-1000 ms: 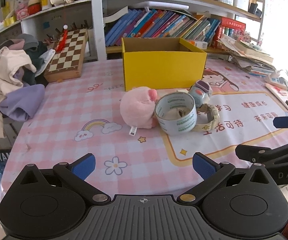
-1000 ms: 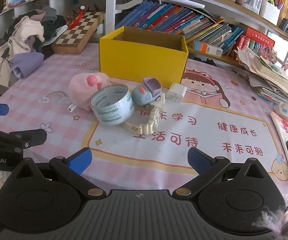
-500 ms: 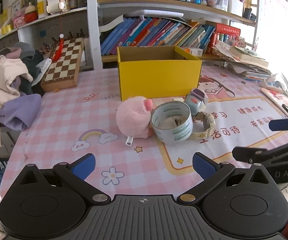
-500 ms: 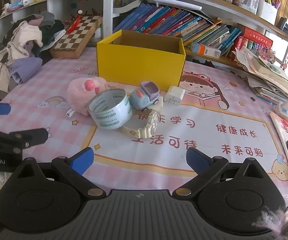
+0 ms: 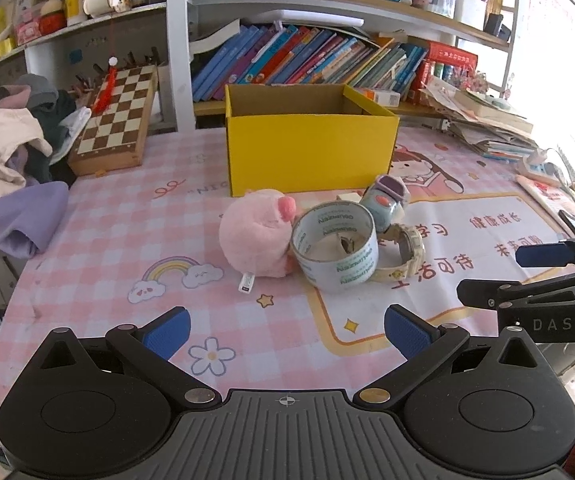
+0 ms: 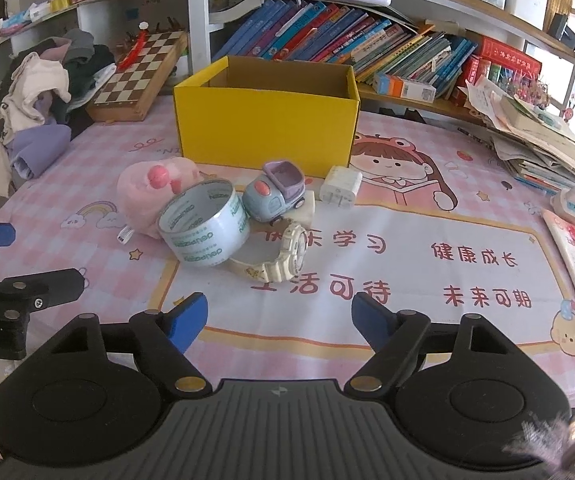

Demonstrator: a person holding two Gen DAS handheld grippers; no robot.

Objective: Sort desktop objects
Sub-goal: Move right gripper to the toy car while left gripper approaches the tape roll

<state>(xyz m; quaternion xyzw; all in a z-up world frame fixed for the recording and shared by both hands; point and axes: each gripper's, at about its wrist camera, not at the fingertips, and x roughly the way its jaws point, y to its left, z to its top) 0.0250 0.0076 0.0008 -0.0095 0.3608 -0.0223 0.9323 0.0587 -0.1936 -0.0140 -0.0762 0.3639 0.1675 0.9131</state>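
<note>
Left gripper: matte black linkage arms, blue textured pads, silver and brass pivot screws, ribbed grey housing with a crosshair mark at 6 o'clock. Right gripper: same build; white lettering "DAS" on its side, seen at 3 o'clock in the left wrist view.

In the left view, the tape hides much of the watch and the car covers the charger. The box floor is unseen. The right tool is cut off at the frame's edge.
</note>
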